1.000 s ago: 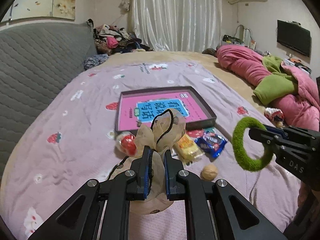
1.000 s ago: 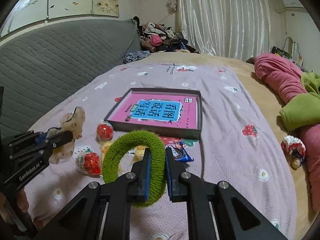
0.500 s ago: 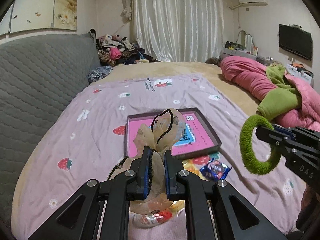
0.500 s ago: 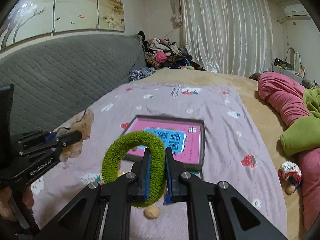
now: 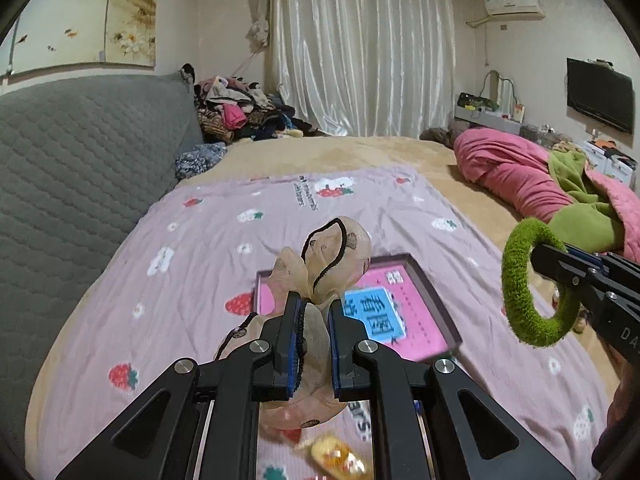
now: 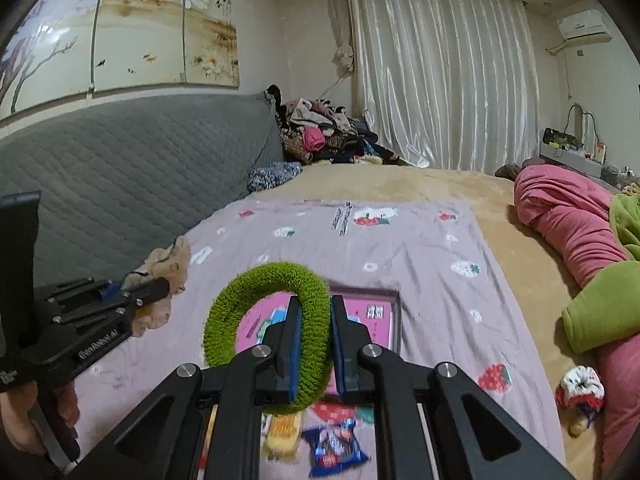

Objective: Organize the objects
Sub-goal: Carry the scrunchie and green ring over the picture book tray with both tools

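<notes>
Lifted higher off bedspread [image 5: 192, 272] since earlier frame: beige scrunchie [image 5: 332, 260] pinched in left gripper [image 5: 314, 344], green scrunchie [image 6: 276, 320] in right gripper [image 6: 312, 344], both above near edge of pink tray [image 5: 436, 300]; carrying step, next needs lowering over tray.

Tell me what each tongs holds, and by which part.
Left tongs pinch the beige scrunchie across its gathered fabric. Right tongs clamp the green scrunchie on one side of its ring.
</notes>
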The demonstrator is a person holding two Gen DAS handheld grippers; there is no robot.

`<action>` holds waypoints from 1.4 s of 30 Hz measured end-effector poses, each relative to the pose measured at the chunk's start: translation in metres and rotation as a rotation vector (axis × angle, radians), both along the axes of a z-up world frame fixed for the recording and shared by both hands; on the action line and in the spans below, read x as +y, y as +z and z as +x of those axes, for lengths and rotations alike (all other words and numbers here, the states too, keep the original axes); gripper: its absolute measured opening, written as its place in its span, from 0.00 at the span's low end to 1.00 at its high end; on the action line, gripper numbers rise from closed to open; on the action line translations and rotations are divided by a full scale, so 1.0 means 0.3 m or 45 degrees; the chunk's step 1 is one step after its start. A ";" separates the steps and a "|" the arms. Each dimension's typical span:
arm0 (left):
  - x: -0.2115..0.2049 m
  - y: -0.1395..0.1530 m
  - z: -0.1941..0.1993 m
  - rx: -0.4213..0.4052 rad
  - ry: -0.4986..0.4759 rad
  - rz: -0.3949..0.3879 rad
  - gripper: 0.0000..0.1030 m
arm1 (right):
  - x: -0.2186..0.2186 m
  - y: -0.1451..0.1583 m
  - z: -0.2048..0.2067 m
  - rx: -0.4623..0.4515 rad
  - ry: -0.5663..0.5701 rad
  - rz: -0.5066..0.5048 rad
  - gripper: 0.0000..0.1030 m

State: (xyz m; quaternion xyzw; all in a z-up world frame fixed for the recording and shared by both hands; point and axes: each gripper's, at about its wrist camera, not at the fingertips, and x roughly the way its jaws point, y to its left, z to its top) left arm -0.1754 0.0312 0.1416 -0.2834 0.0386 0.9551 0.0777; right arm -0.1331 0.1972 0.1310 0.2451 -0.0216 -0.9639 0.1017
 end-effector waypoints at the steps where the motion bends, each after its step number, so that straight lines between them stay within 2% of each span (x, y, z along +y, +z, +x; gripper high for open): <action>1: 0.011 0.001 -0.028 -0.003 0.001 -0.001 0.12 | 0.004 0.001 -0.019 0.006 0.001 -0.012 0.13; 7: 0.022 -0.018 -0.185 -0.001 0.011 0.019 0.12 | 0.015 -0.002 -0.154 0.055 -0.017 -0.040 0.13; 13: 0.006 -0.078 -0.308 -0.020 0.032 0.004 0.12 | 0.009 -0.033 -0.236 0.113 -0.004 -0.057 0.13; 19: 0.032 -0.135 -0.415 -0.012 0.034 0.012 0.12 | -0.024 -0.064 -0.371 0.096 -0.041 -0.015 0.13; 25: 0.040 -0.236 -0.561 -0.115 0.025 0.052 0.12 | -0.021 -0.198 -0.516 0.011 -0.046 -0.016 0.13; 29: 0.053 -0.315 -0.636 -0.144 0.028 -0.049 0.12 | 0.004 -0.339 -0.593 -0.032 -0.032 -0.040 0.13; 33: 0.056 -0.423 -0.708 -0.254 0.042 -0.051 0.12 | 0.022 -0.446 -0.691 -0.153 -0.031 -0.054 0.13; 36: 0.089 -0.486 -0.738 -0.266 0.066 -0.126 0.12 | 0.021 -0.517 -0.741 -0.215 -0.029 -0.051 0.13; 42: 0.094 -0.573 -0.786 -0.363 0.073 -0.105 0.13 | 0.044 -0.572 -0.765 -0.245 -0.082 -0.033 0.13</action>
